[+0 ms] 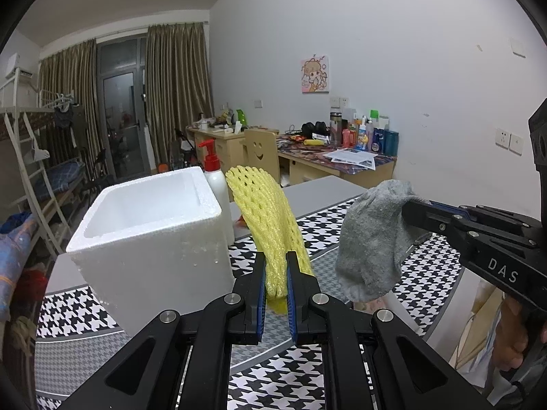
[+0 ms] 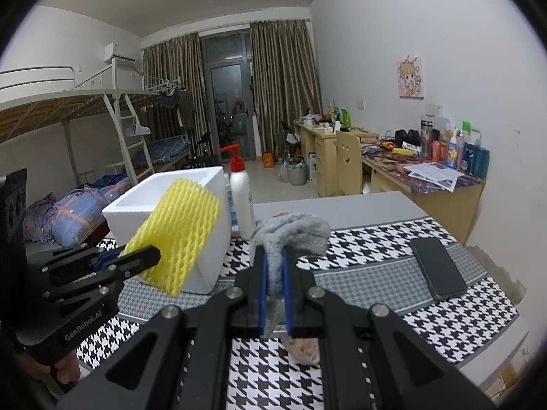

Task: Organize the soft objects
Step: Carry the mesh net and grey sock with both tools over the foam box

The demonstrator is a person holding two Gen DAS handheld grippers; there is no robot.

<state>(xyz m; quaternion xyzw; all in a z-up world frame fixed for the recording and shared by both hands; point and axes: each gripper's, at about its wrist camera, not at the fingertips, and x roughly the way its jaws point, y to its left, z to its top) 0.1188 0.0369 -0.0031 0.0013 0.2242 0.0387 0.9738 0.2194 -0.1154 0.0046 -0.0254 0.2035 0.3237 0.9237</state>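
Note:
My left gripper (image 1: 276, 263) is shut on a yellow foam net sleeve (image 1: 265, 212), which stands up from the jaws just right of the white foam box (image 1: 150, 235). From the right wrist view the same yellow sleeve (image 2: 177, 232) hangs in front of the box (image 2: 201, 184), clamped by the left gripper (image 2: 150, 253). My right gripper (image 2: 273, 259) is shut on a grey sock (image 2: 290, 232), lifted above the table. In the left wrist view the sock (image 1: 372, 239) droops from the right gripper (image 1: 415, 208) at the right.
A white pump bottle with a red top (image 1: 215, 177) stands behind the box. A black phone (image 2: 437, 268) lies on the houndstooth cloth (image 2: 376, 249) at the right. A small pale soft item (image 2: 304, 348) lies on the cloth under the right gripper. Desks, a chair and bunk beds stand beyond.

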